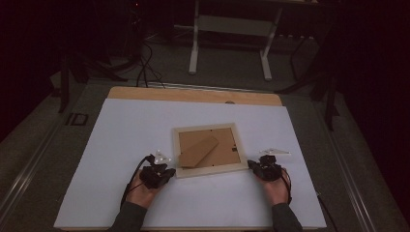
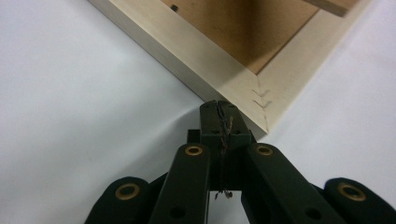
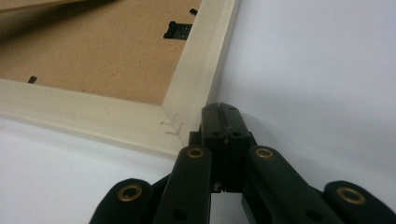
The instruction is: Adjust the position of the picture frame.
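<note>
1. A pale wooden picture frame [image 1: 208, 150] lies face down near the middle of the white table sheet [image 1: 121, 145], its brown backing board [image 1: 220, 150] up and a cardboard easel flap [image 1: 199, 151] slanting across it.

2. Small black retaining clips [image 3: 177, 30] sit along the frame's inner edge in the right gripper view; stapled mitre joints [image 2: 261, 100] mark its near corners.

3. The left gripper [image 1: 167, 172] meets the frame's near-left corner with its jaws pressed fully together and nothing between them; in the left gripper view the closed tips [image 2: 219, 109] look to be touching the wood.

4. The right gripper [image 1: 252, 166] stands at the near-right corner, likewise clamped shut on nothing, its tips [image 3: 219, 114] just beside the frame's outer edge.

5. Each tool is held in a person's hand, with the forearms entering from the near edge of the table.

6. Risk, as judged from here: with closed tips only bracing the corners, an uneven push could spin or skate the light frame across the smooth sheet, or a tip could ride up over the rim and scuff the wood.
</note>
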A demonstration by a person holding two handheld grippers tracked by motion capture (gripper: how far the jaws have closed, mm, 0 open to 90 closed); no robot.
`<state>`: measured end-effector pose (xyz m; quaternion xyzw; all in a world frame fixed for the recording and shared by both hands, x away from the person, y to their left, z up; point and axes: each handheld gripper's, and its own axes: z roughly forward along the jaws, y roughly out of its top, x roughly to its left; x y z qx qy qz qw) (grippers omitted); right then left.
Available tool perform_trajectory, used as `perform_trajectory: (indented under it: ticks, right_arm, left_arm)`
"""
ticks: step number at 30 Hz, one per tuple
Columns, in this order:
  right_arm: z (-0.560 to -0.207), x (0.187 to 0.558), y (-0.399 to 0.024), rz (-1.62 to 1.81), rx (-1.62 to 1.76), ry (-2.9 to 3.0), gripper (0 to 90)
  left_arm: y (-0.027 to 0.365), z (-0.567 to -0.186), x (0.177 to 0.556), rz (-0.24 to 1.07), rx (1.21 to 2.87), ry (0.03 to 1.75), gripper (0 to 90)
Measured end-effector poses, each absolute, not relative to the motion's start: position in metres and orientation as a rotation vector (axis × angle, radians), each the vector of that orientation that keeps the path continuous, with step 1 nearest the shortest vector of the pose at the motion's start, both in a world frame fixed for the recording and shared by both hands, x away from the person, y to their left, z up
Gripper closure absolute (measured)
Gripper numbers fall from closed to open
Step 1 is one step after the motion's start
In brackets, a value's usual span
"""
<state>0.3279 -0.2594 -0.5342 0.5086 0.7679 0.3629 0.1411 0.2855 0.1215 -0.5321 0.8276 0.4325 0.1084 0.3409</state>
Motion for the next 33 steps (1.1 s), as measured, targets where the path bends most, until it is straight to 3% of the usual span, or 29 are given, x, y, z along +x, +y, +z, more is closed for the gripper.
perform_trajectory:
  ticks: [33]
  right_arm:
    - [-0.533, 0.319, -0.247, 1.009, 1.438, 2.233, 90.0]
  left_arm:
    - [0.132, -0.534, 0.296, 0.305, 2.097, 1.195, 90.0]
